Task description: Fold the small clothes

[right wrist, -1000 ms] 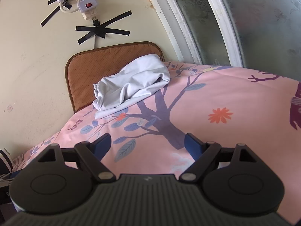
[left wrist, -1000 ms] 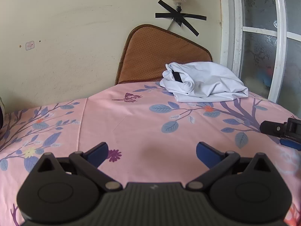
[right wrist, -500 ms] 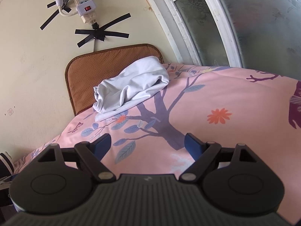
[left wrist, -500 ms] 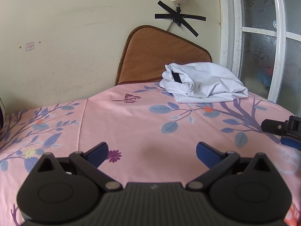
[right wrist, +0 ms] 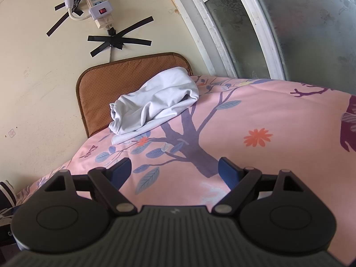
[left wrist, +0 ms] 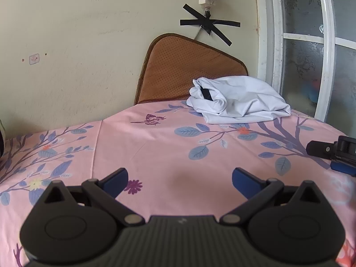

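We have both tools hanging over the pink flowered sheet (left wrist: 155, 151) of the bed, and neither has anything in it. The left tool (left wrist: 179, 179) has its fingers spread wide over bare sheet; the right tool (right wrist: 174, 169) is spread the same way, and its tip shows at the right edge of the left view. The white garment (left wrist: 239, 102) lies bunched in a loose heap at the far end of the bed, just in front of the brown cushion (left wrist: 178, 71) that leans on the wall, near the window frame (left wrist: 269, 44). It is well apart from both tools.

As we judge it, the step in hand is the reach for that garment, and no fold has begun. To do it well we should bring both tools forward low over the sheet and come at the heap from its two sides, the right toward the window end and the left toward the rolled end with the dark strip (left wrist: 205, 94). We should look for a true hem or corner, since a pinch into the middle of the bundle would likely lift several layers at once. Best to nip only the cloth, not the sheet under it, then draw it toward the open middle of the bed to spread flat.
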